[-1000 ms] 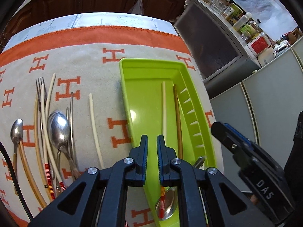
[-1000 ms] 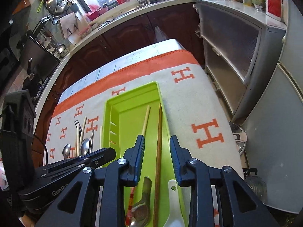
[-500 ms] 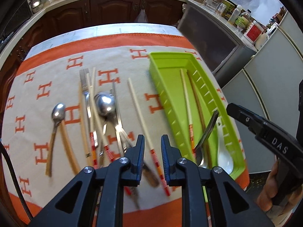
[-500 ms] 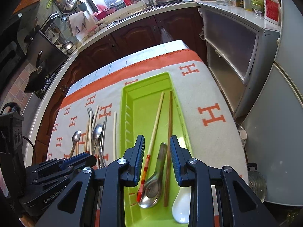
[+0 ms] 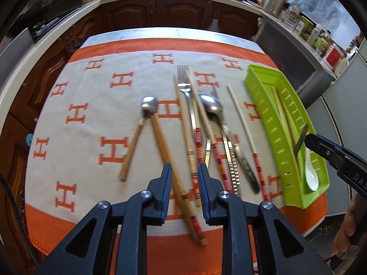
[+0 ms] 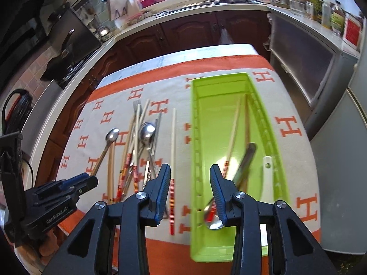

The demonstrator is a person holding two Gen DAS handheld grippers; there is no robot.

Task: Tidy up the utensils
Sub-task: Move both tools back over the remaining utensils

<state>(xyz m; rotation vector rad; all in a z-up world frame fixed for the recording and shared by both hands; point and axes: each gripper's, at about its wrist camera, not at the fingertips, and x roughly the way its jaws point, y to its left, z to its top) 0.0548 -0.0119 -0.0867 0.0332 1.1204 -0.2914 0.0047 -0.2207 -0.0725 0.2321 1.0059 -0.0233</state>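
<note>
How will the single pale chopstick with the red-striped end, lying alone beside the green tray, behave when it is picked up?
The pale chopstick looks thin and straight, so probably stiff and light. Its smooth shaft may slip between the pads. It lies flat on the cloth, apart from the other utensils, so a nudge could roll it, though the cloth likely damps that.

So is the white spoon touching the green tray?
Touching. In the left wrist view the white spoon lies inside the green tray, its bowl resting on the tray floor at the near end. The right wrist view agrees.
</note>
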